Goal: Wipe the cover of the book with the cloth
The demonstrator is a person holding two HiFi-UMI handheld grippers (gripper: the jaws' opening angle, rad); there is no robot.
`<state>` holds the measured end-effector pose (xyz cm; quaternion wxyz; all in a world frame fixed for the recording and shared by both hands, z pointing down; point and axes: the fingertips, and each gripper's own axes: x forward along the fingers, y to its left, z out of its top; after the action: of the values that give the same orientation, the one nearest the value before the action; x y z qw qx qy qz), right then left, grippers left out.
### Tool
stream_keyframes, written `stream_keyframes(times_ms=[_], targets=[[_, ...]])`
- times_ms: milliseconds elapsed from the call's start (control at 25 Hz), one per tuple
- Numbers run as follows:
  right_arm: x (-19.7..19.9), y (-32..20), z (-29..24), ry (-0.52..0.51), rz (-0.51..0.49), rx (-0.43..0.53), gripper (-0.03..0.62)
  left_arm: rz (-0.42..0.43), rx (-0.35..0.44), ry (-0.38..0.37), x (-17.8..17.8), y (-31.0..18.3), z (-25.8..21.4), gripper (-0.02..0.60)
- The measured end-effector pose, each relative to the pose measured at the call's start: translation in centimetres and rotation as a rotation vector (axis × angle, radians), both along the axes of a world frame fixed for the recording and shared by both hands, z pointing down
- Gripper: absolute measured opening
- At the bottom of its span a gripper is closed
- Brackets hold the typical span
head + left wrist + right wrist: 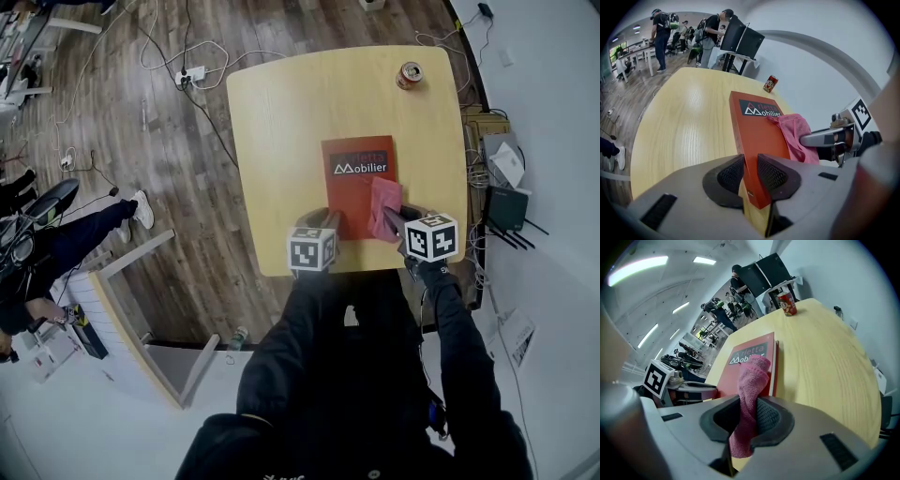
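Both grippers are loaded. On the left, my left gripper (749, 172) is clamped on the near edge of the orange-red softcover book (354, 192), which lies on the pale wooden table (281, 122). To the right, my right gripper (749, 417) pinches the pink terry cloth (752, 373), draped on the cover's right side. I judge the wiping barely begun, with most of the cover left to do

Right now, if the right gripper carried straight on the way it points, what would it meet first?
Probably the red book: the right gripper, shut on the pink cloth, points along its cover. The can stands farther off, seemingly right of that line.
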<state>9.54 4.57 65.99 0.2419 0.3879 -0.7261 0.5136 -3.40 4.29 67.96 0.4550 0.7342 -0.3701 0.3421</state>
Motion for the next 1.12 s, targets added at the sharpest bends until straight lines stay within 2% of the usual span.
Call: stream_keyframes(times_ms=[240, 360, 720, 880, 1120], targets=[[1.3, 0.1, -0.3, 0.018, 0.010, 0.003, 0.078, 0.006, -0.003, -0.003, -0.1, 0.0, 0.0, 0.106], [0.7, 0.3, -1.6, -0.001, -0.010, 0.018, 0.078, 0.009, -0.013, 0.001, -0.1, 0.0, 0.0, 0.106], [-5.8, 0.8, -4.8, -0.147, -0.045, 0.058, 0.078, 0.030, -0.071, 0.039, 0.0, -0.1, 0.1, 0.106], [-8.3, 1.9, -4.4, -0.177, -0.062, 0.034, 0.078, 0.040, -0.093, 0.056, 0.0, -0.1, 0.1, 0.106], [-10.6, 2.9, -2.7, -0.198, -0.035, -0.021, 0.078, 0.053, -0.115, 0.082, 0.0, -0.2, 0.1, 0.106]])
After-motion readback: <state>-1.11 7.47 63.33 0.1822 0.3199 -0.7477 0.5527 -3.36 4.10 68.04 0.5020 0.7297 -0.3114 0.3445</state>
